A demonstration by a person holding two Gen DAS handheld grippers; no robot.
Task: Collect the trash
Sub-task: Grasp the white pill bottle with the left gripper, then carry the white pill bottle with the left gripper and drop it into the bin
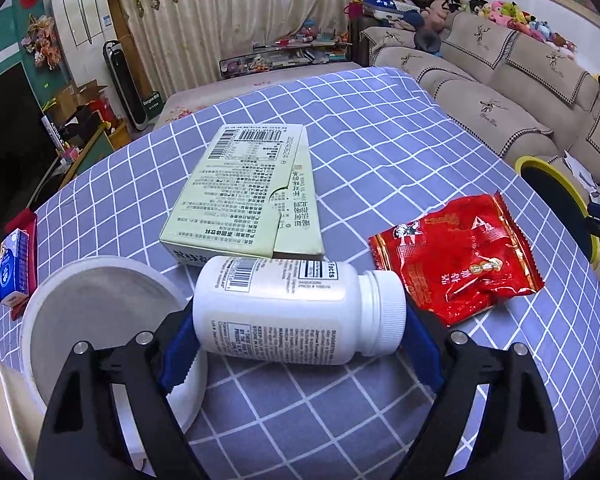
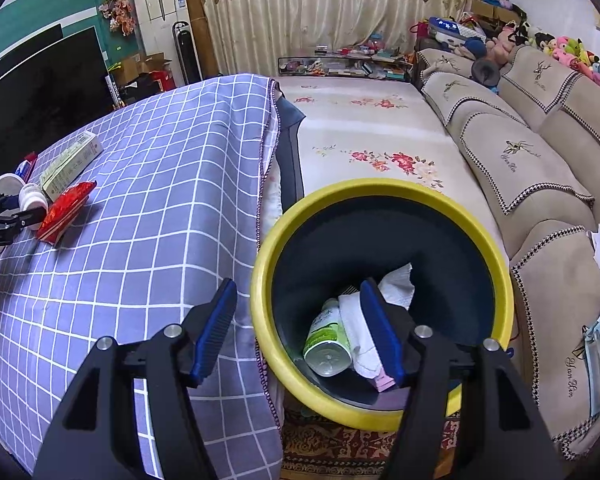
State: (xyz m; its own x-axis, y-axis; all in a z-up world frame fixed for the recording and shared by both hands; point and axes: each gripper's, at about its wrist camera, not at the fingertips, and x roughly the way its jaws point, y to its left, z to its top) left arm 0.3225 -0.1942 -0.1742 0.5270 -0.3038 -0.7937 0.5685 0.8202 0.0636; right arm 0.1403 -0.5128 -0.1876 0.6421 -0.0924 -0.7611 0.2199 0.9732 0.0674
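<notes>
Left tongs [image 1: 300, 332]: we see them spread wide around the white bottle [image 1: 296, 312], blue pads at base and cap; whether they press we cannot tell.
Bottle: lies sideways on the tabletop [image 1: 380, 140], against the green carton [image 1: 244, 196], ends offered for the grip.
Red wrapper [image 1: 456, 260]: uncollected beside it.
Right tongs [image 2: 300, 332]: half-open, empty, over the yellow-rimmed bin [image 2: 384, 192].

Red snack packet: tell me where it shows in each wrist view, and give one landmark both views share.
Left wrist: red snack packet right of centre, beside the white bottle's cap.
Right wrist: far left, flat on the checked cloth.
Shared landmark: yellow-rimmed bin.
</notes>
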